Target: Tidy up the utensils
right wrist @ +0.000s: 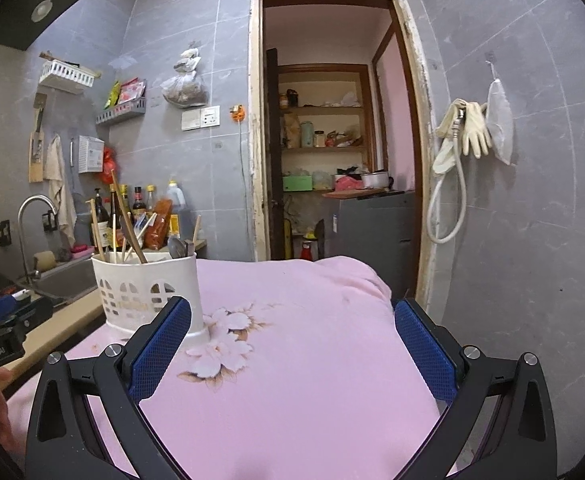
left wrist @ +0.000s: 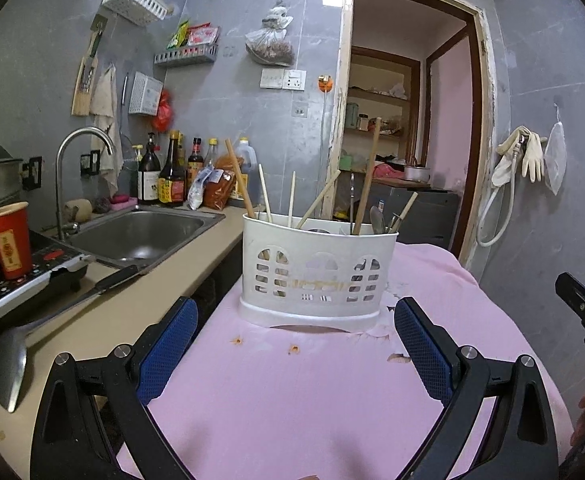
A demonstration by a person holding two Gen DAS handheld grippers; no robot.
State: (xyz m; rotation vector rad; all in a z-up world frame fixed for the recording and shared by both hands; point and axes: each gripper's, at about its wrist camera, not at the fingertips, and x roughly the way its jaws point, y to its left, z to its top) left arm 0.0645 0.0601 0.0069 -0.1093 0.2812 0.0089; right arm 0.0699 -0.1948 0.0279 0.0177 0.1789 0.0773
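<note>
A white slotted utensil holder stands on a pink cloth, with several chopsticks and a metal spoon upright inside. My left gripper is open just in front of the holder, nothing between its blue pads. In the right wrist view the holder sits at the left, beside the left finger of my right gripper, which is open and empty over the cloth. The right gripper's tip shows at the left view's right edge.
On the counter to the left lie a ladle and a black-handled knife, beside a sink, a tap, a red cup on a cooker and sauce bottles. A doorway opens behind.
</note>
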